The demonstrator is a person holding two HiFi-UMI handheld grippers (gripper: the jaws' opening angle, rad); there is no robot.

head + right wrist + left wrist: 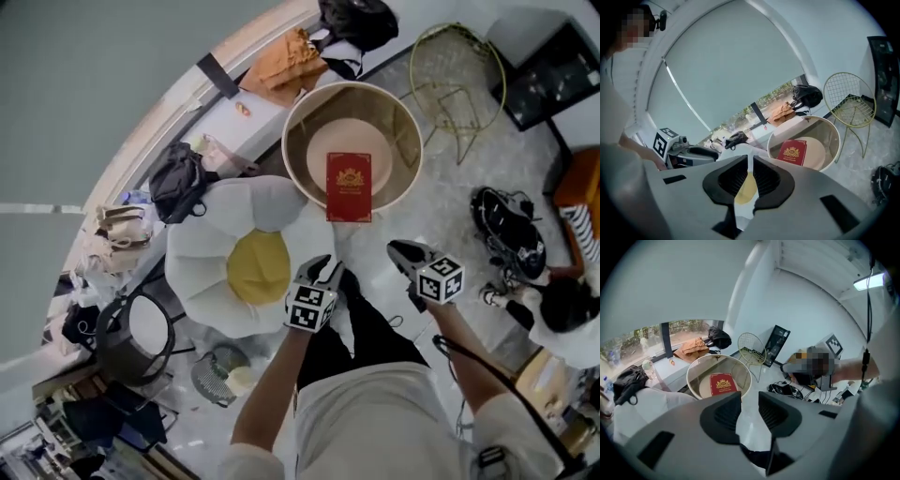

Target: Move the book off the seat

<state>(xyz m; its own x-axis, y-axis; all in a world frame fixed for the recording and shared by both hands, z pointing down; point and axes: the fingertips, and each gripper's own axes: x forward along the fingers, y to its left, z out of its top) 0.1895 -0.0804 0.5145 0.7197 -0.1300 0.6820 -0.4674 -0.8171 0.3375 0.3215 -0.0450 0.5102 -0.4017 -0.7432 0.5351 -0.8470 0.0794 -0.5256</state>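
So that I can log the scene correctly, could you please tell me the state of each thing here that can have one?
red book: closed, cover up, lying flat inside the round table.
round table: upright, holding only the book.
flower cushion seat: nothing on it.
wire chair: upright, empty.
left gripper: jaws apart, nothing between them.
right gripper: jaws shut, empty.

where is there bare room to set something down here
The flower cushion is bare on top. Bare floor lies between the round tub, the wire chair and the black bundle. Inside the tub, the pale disc beyond the red book is free. Crowded: the window ledge, with a black bag and an orange cloth.
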